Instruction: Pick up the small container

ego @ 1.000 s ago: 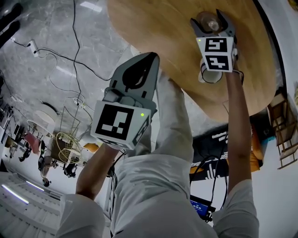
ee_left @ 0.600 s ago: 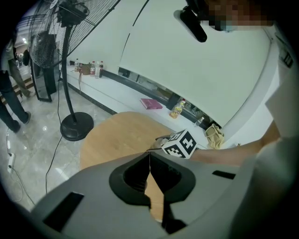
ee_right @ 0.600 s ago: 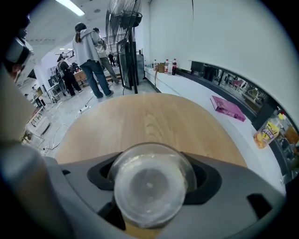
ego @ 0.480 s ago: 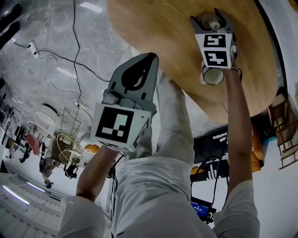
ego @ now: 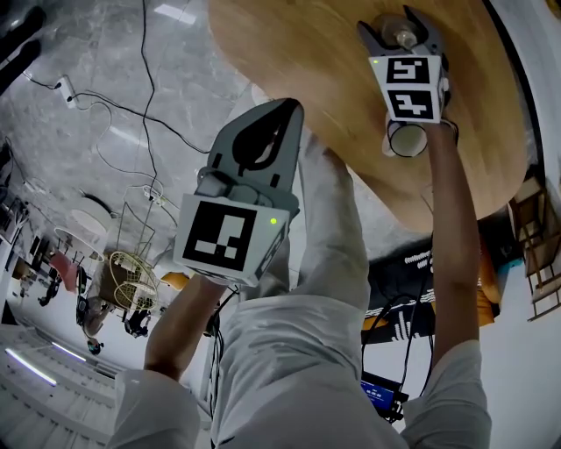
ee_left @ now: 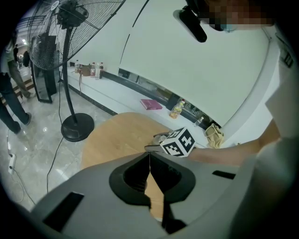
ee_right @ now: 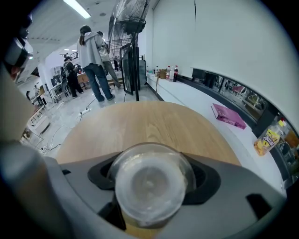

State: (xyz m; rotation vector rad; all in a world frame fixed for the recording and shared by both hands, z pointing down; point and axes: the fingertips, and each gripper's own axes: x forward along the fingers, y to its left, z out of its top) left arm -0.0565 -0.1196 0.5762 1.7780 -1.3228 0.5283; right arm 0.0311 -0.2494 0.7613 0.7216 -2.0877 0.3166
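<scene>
1. Small container (ee_right: 148, 186): a clear, round tub. It fills the lower middle of the right gripper view, seen end-on. In the head view it sits at the upper right (ego: 399, 35), over the round wooden table (ego: 307, 53).
2. The right gripper (ego: 396, 24) has one jaw on each side of the small container's curved wall. The jaws look pressed against it, so it seems to be gripped. I cannot tell whether its base is touching the tabletop or just clear of it.
3. The left gripper (ego: 282, 110) hangs at centre left of the head view, off the table edge. Its jaws are together with nothing between them.
4. Handling, as a judgement: the walls look like thin, see-through plastic and nothing shows inside, so it is probably very light. The smooth, round sides could slip or twist in a two-point grip. A hard squeeze might bow or crack them.
5. The best hold is likely across the widest part of the wall, partway up the side, with moderate pressure.
</scene>
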